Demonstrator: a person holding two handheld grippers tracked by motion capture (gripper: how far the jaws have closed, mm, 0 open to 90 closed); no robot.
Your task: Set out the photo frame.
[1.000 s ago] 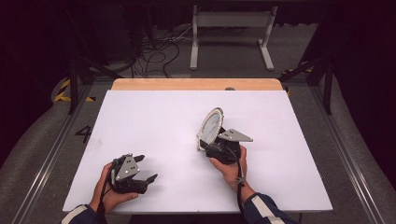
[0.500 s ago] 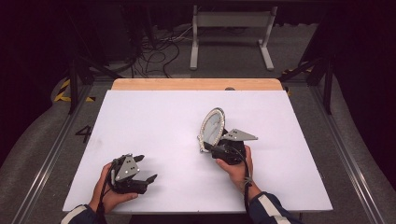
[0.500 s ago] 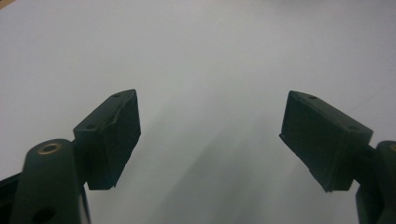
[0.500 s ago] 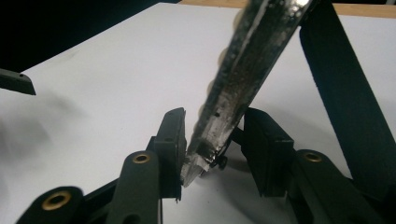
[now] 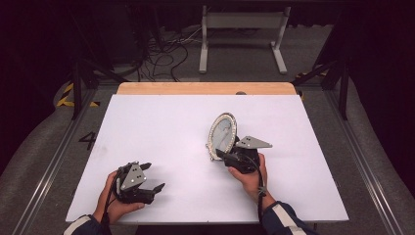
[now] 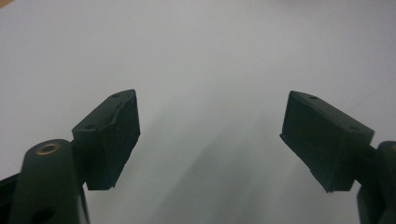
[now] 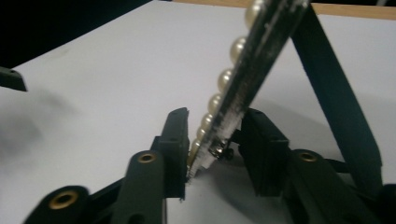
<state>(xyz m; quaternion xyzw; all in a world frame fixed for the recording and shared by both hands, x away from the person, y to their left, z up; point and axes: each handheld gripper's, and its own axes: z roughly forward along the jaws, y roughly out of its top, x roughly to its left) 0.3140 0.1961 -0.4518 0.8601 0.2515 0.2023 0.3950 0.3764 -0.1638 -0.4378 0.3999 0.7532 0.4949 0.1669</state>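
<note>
My right gripper (image 7: 212,149) has just been closing on the pearl-rimmed frame (image 5: 222,134), seemingly gripping it; left gripper (image 6: 210,140) fingers open, so I squeeze gently.

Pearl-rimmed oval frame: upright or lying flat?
Upright, leaning back. The oval frame stands on its lower edge on the white table, propped by its black back stand; the right claw grips that edge.

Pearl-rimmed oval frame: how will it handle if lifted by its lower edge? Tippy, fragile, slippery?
The oval frame looks rigid, likely glazed, so probably fragile. It stands upright on a thin black back strut, so a nudge could tip it. The right gripper has only its bottom edge between the fingers; the round pearls may slip.
</note>
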